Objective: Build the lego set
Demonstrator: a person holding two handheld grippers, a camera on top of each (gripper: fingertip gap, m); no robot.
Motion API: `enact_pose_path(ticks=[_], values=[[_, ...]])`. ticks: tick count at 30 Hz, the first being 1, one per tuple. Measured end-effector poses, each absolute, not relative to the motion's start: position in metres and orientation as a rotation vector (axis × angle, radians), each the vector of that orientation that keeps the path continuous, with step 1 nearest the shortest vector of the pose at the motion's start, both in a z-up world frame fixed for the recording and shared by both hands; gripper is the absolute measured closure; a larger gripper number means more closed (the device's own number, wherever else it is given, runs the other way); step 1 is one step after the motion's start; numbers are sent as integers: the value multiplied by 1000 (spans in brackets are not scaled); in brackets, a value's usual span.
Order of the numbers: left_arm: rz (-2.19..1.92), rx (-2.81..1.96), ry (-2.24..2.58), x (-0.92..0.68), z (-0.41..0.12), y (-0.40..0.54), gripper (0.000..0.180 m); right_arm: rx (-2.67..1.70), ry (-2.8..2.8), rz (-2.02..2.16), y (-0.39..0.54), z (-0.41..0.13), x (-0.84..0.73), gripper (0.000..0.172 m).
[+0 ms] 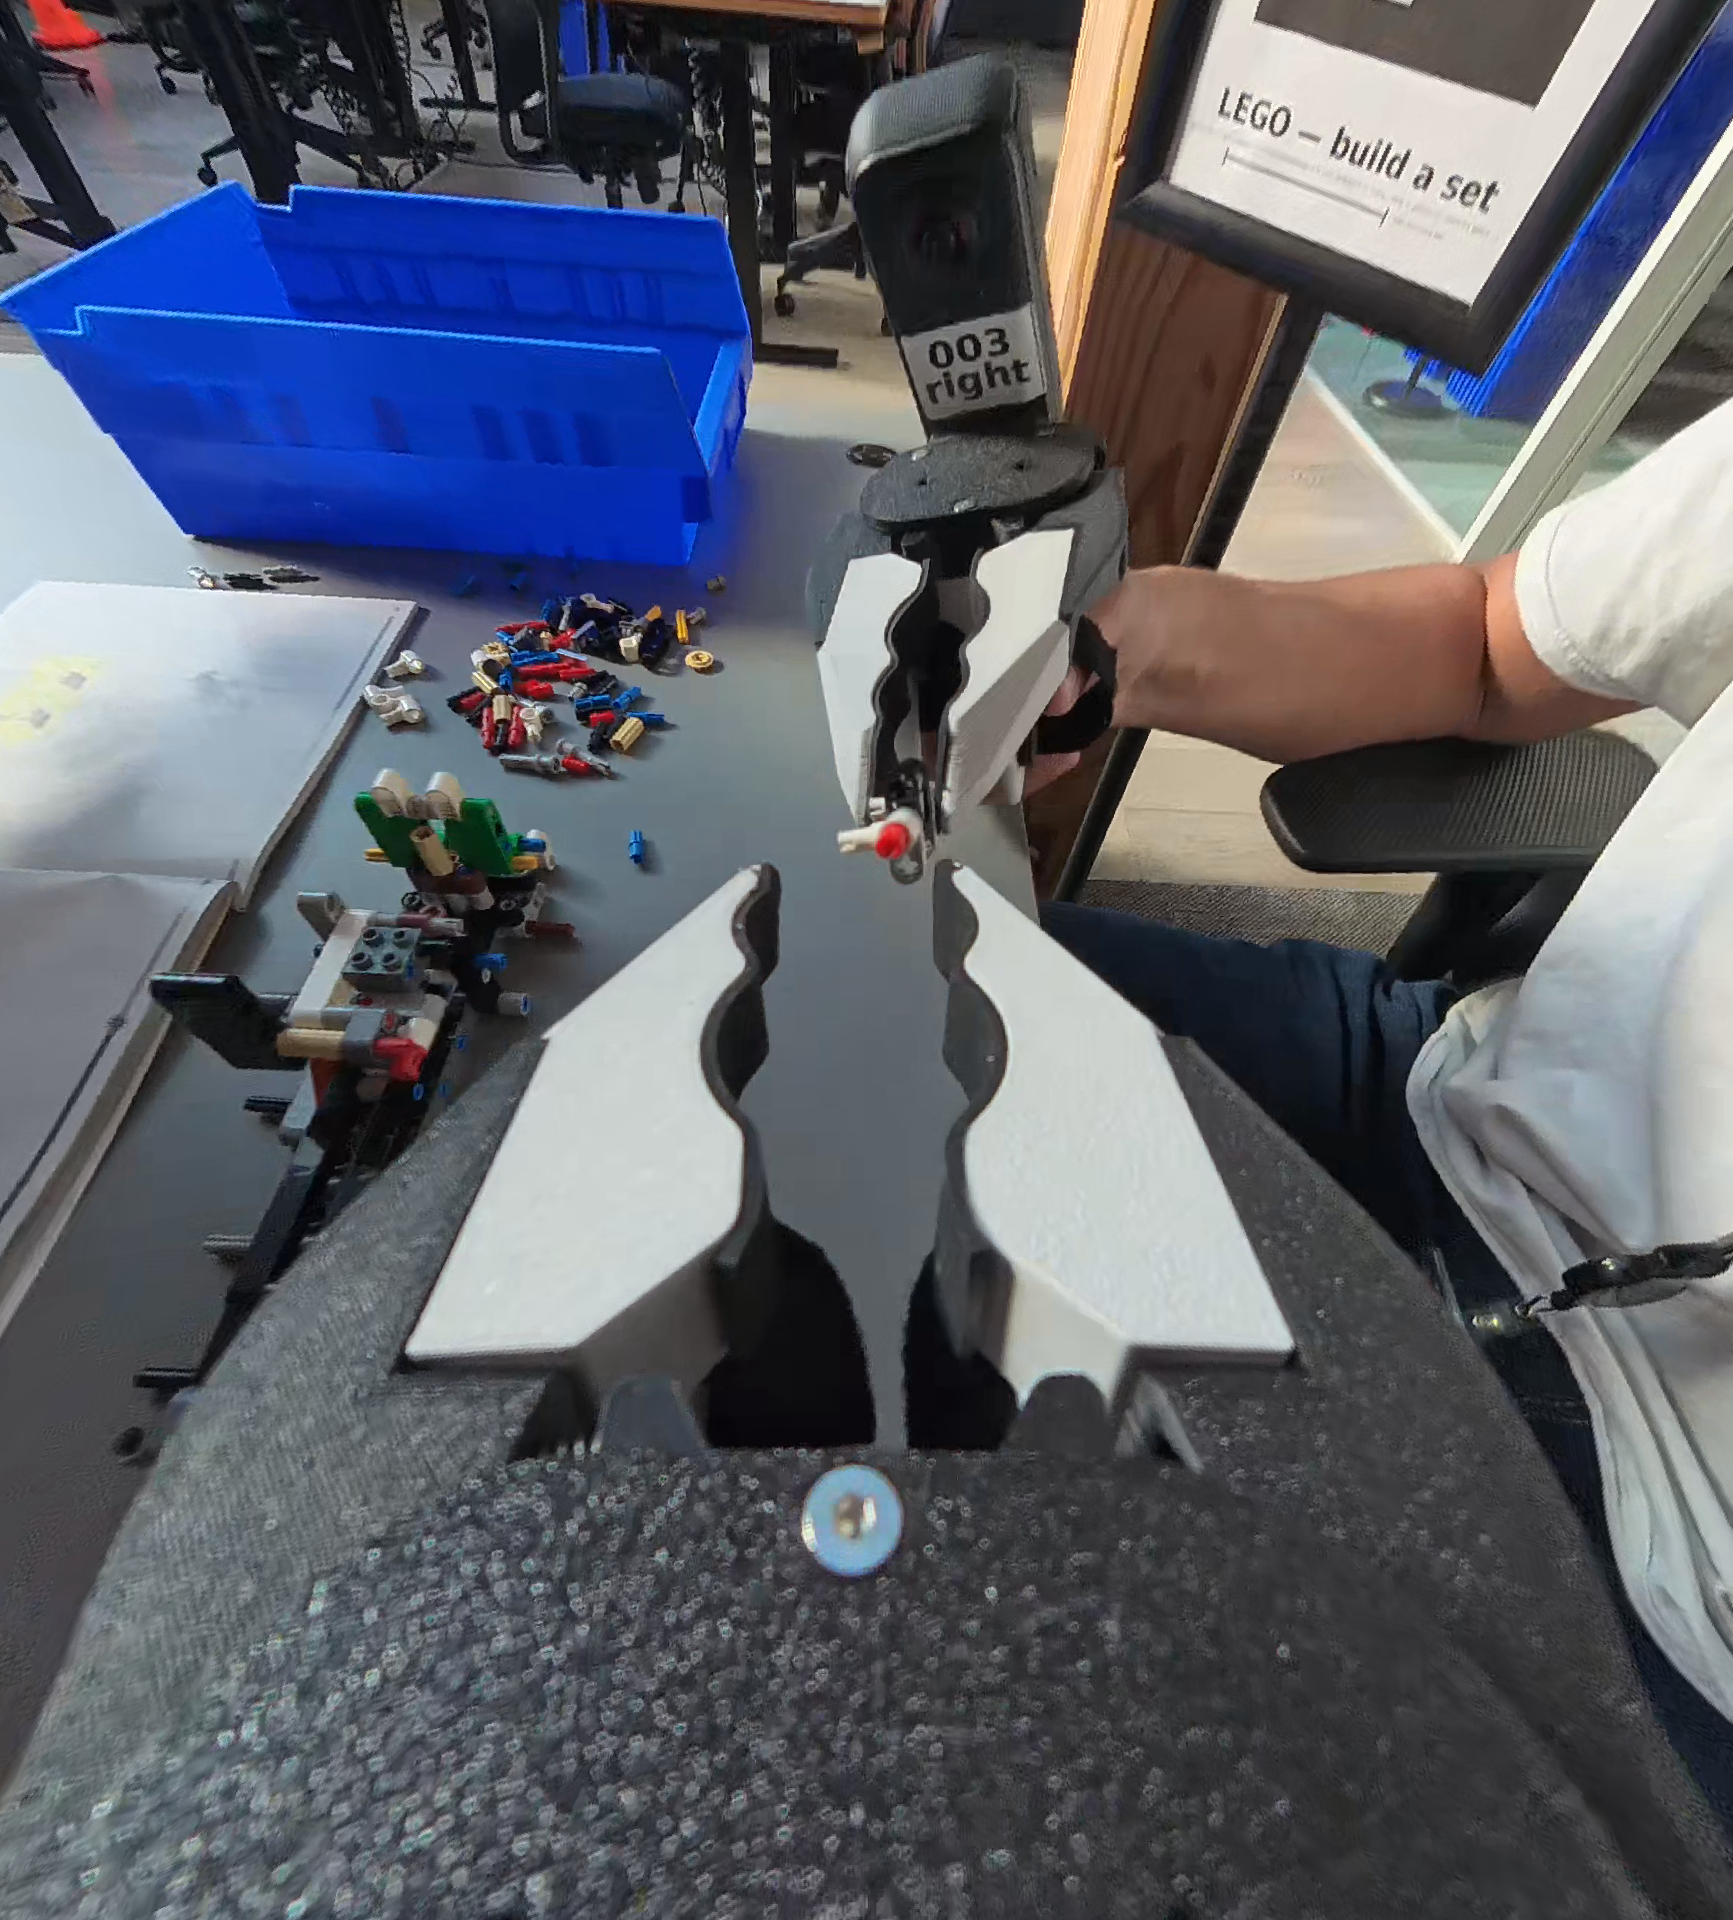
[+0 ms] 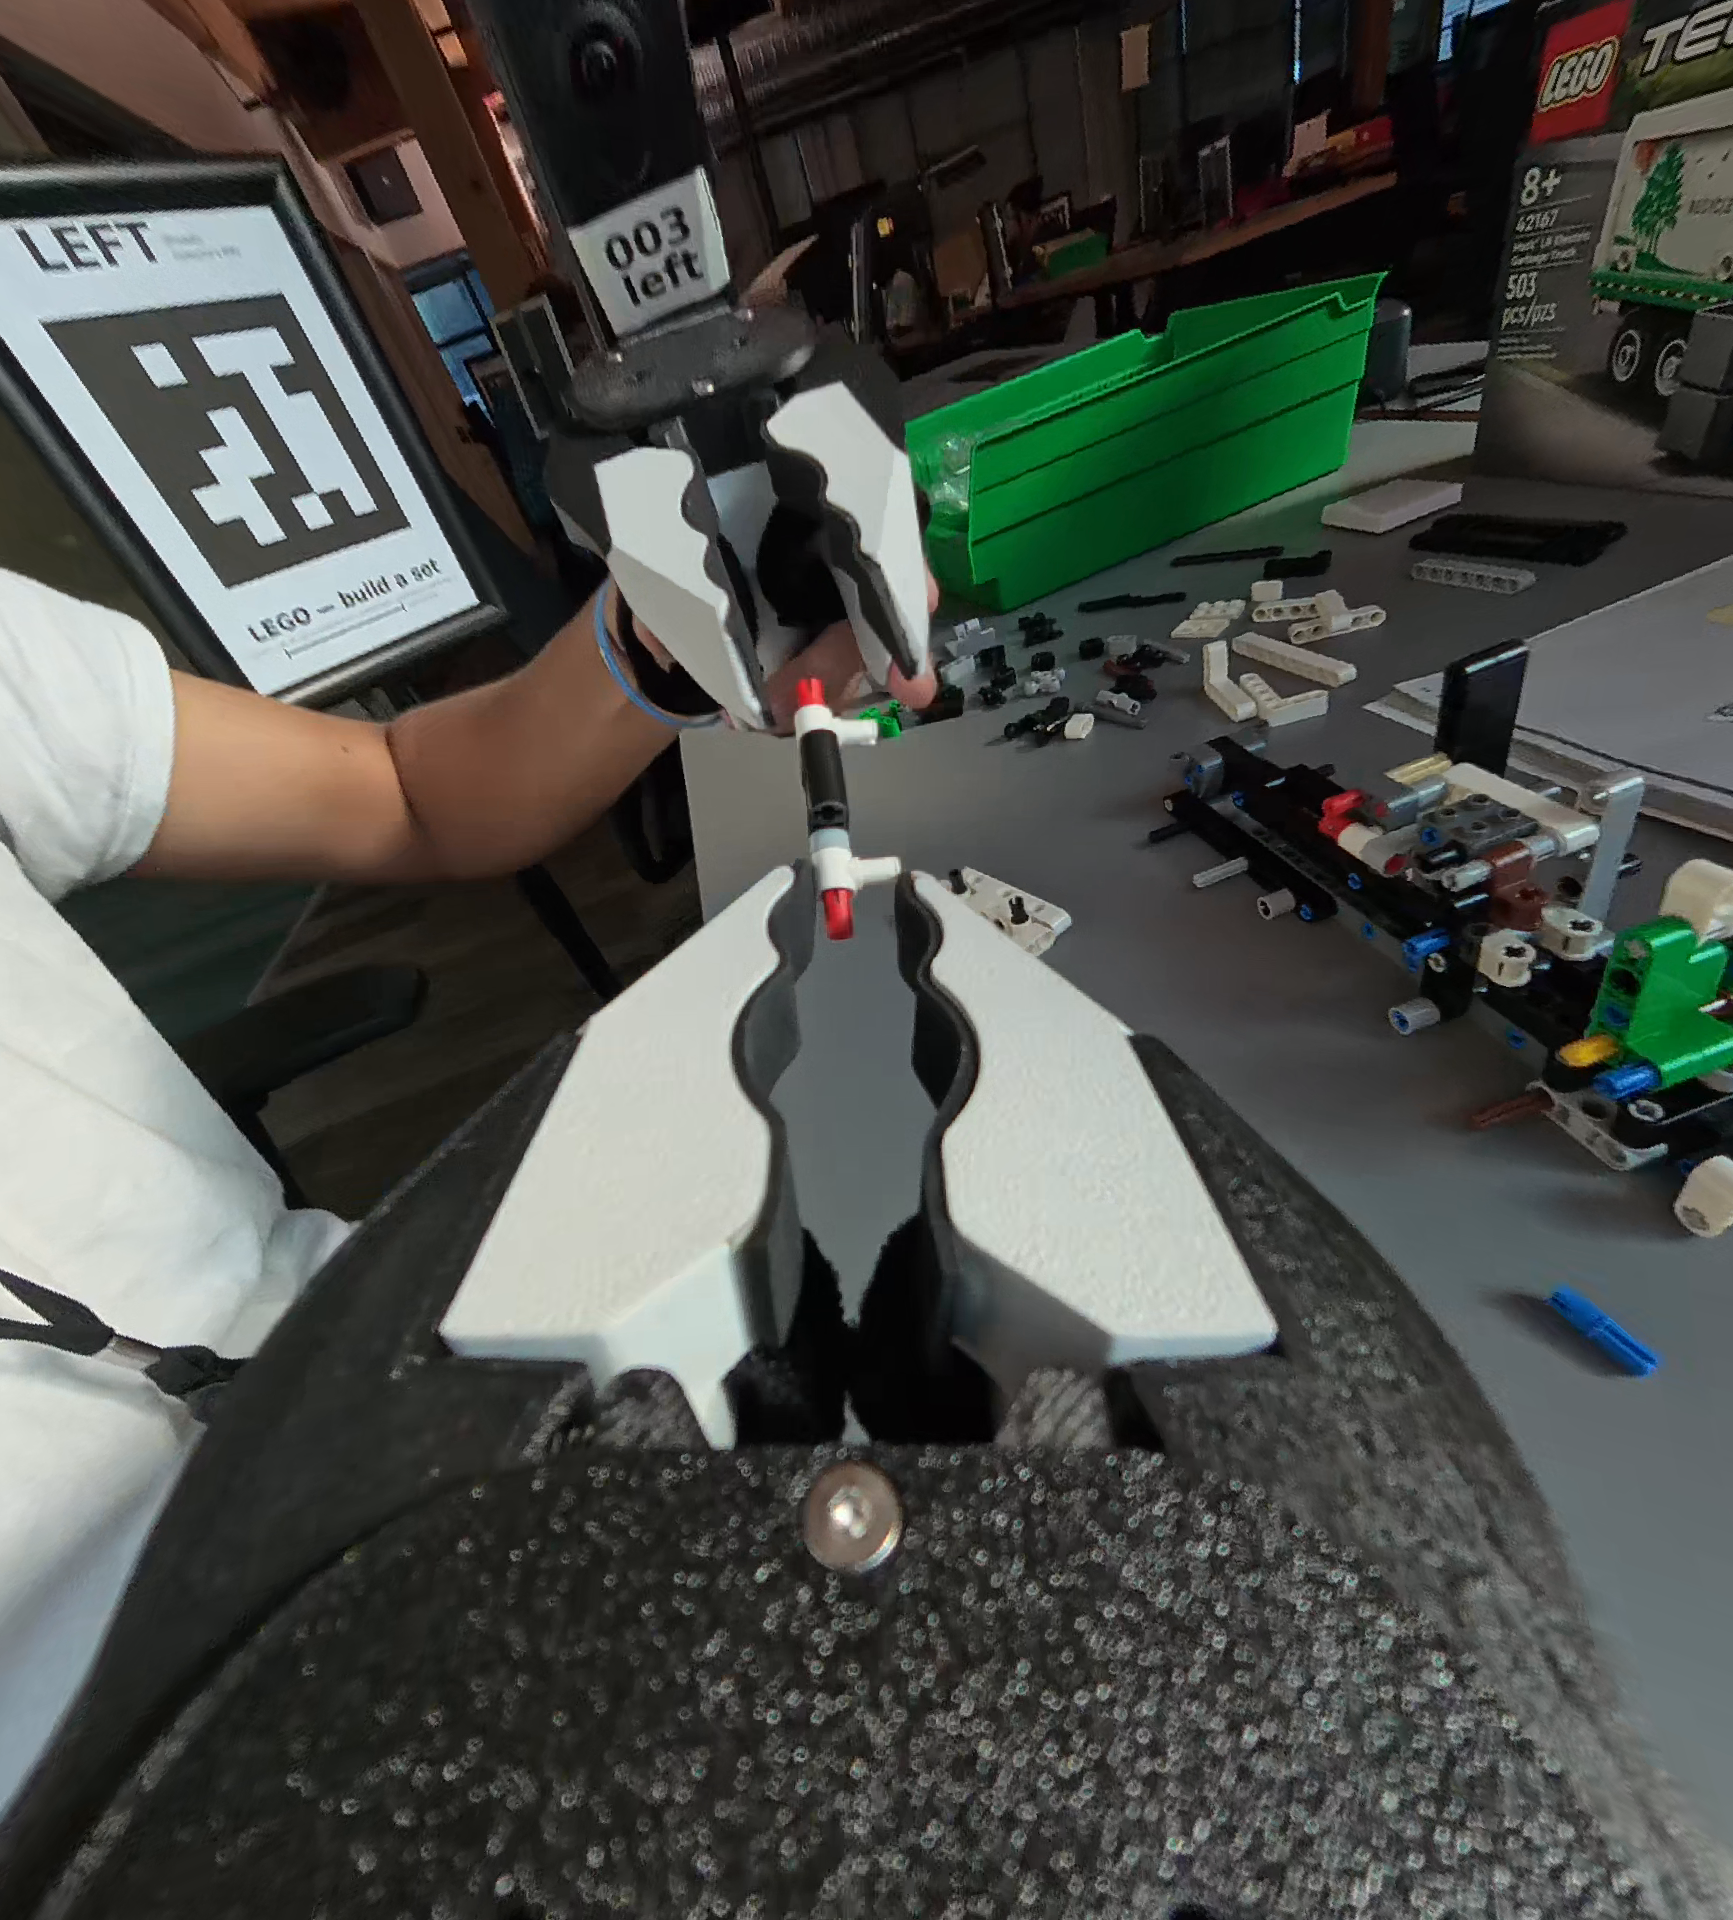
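Observation:
My right gripper (image 2: 849, 881) is shut on a small rod assembly (image 2: 822, 790): a black tube with a white connector and a red axle end at each end. The pads pinch the near white connector (image 2: 834, 865), and the rod points away from me above the grey table (image 2: 1205, 1039). My left gripper (image 1: 857, 883) is open and holds nothing. The right gripper (image 1: 909, 831) faces it, with the rod's red and white end (image 1: 888, 836) just beyond my left fingertips. In the right wrist view the left gripper (image 2: 836, 691) stands open at the rod's far end.
A blue bin (image 1: 405, 395), a pile of small parts (image 1: 561, 675), a part-built model (image 1: 374, 956) and open booklets (image 1: 135, 717) lie left. The right wrist view shows a green bin (image 2: 1153, 457), a product box (image 2: 1672, 239), white beams (image 2: 1277, 655) and a blue pin (image 2: 1600, 1340). My right fingertips sit around 4 cm from my left ones.

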State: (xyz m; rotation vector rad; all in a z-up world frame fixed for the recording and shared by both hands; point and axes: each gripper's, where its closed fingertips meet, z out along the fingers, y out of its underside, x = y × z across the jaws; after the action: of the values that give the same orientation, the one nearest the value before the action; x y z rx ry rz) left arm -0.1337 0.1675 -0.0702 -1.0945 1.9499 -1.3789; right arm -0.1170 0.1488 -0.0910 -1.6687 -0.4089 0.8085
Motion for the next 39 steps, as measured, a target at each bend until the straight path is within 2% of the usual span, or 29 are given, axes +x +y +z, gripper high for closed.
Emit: enact_pose_path(ticks=[7, 10, 13, 17, 24, 32, 39], values=[[-1737, -1132, 1786, -135, -68, 146, 160, -1575, -336, 966, 152, -80, -124, 158], [-1727, -1160, 1710, -128, -69, 149, 176, -1587, -334, 964, 153, -85, -128, 158], [-1723, -1197, 1702, -126, -72, 152, 176, -1602, -322, 916, 156, -87, -124, 158], [-1590, -1269, 1768, -123, -84, 159, 176, -1696, -380, 635, 164, -94, -116, 147], [-1395, -1417, 1831, -118, -93, 168, 176, -1788, -509, -86, 178, -95, -115, 157], [-1428, -1544, 1789, -115, -94, 171, 176, -1766, -515, -276, 183, -94, -112, 157], [-1417, -1549, 1742, -114, -93, 173, 175, -1773, -462, -201, 184, -95, -111, 158]])
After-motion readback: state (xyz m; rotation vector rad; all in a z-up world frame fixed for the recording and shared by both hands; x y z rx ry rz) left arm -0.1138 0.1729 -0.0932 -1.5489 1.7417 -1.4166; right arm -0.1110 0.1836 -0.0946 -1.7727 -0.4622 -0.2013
